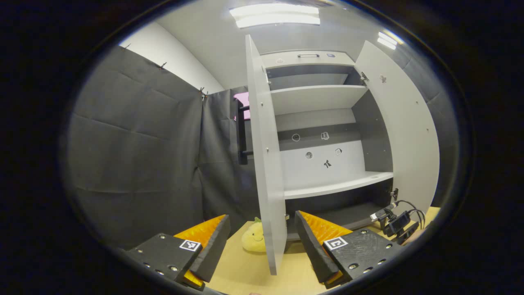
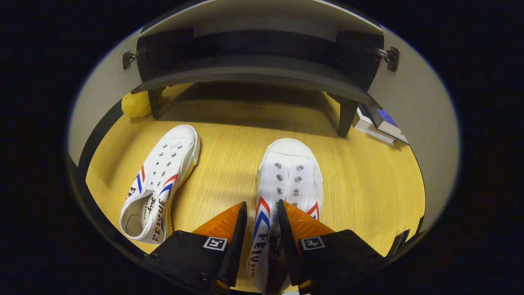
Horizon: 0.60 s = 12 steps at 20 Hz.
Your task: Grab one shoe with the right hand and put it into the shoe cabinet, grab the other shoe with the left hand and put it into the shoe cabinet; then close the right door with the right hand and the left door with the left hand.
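In the right gripper view two white canvas shoes with red and blue stripes lie on the wooden table. My right gripper is shut on the side wall of the nearer shoe, one finger outside and one inside its opening. The other shoe lies apart to the left, toe pointing at the shoe cabinet. In the left gripper view my left gripper stands open and holds nothing, facing the edge of the cabinet's open left door. The right door is open too.
A yellow plush toy sits by the cabinet's left leg. Books lie beside the right leg. The grey shelves carry nothing. A device with black cables shows low at the right. Dark cloth hangs to the left.
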### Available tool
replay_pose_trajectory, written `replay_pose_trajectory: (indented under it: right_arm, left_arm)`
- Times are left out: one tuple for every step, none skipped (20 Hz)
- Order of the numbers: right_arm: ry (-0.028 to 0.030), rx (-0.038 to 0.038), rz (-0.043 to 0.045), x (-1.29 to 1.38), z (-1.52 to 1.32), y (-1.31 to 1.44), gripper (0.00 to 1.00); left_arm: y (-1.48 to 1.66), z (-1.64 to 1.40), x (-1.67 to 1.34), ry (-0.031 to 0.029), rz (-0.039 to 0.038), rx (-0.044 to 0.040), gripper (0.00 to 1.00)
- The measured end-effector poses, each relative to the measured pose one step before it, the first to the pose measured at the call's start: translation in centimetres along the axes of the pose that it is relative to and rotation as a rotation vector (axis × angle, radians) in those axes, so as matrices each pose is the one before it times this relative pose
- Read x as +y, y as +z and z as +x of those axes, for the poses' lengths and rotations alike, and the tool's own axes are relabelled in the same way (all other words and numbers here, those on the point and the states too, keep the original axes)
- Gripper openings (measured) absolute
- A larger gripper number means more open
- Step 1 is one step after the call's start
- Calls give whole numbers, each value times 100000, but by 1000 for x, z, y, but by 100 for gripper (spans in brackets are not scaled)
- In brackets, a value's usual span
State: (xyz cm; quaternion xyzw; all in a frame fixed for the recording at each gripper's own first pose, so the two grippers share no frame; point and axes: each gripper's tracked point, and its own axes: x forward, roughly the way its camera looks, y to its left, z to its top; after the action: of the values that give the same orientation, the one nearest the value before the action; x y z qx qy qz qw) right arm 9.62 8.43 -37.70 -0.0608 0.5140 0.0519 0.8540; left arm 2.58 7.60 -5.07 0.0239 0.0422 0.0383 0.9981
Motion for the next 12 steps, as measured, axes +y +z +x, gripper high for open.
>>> replay_pose_trajectory:
  right_arm:
    - [-126, -50, 20, 91, -411, -12, 38]
    - [2480, -221, -1121, 86, -195, 52, 29]
    - [-438, -1429, 2490, -78, -390, 221, 21]
    - [105, -860, 2173, 56, 387, -220, 13]
    - [282, -1206, 1488, -76, -69, 305, 0]
    - [216, -1402, 585, -250, -316, 105, 3]
    - [132, -1575, 537, -156, -368, 131, 2]
    - [775, -1841, 2114, -222, -582, 384, 2]
    - [1073, -1248, 2379, -104, -489, 261, 2]
    - [2055, -858, 2867, 103, -536, 385, 3]
    - [1401, -1417, 2639, 48, -519, 475, 3]
    - [288, -1423, 885, -134, -715, 658, 2]
  left_arm:
    - [55, 22, -92, 52, 40, -223, 94]
    - [58, 27, -62, 31, -108, -144, 94]
    - [36, -112, -167, -130, -66, 10, 94]
    - [114, -25, -134, -339, 46, 31, 94]
    - [70, -95, -189, -437, 255, -240, 94]
    - [303, -84, -55, -326, 381, -698, 93]
    - [208, -170, -204, -568, 304, -805, 94]
    - [259, -93, -177, -698, 206, -696, 94]
    - [129, -219, -221, -618, 205, -487, 93]
    - [210, -99, -234, -707, 81, -358, 93]
    - [129, -45, -364, -954, 11, -435, 93]
    - [175, -76, -316, -871, 95, -499, 94]
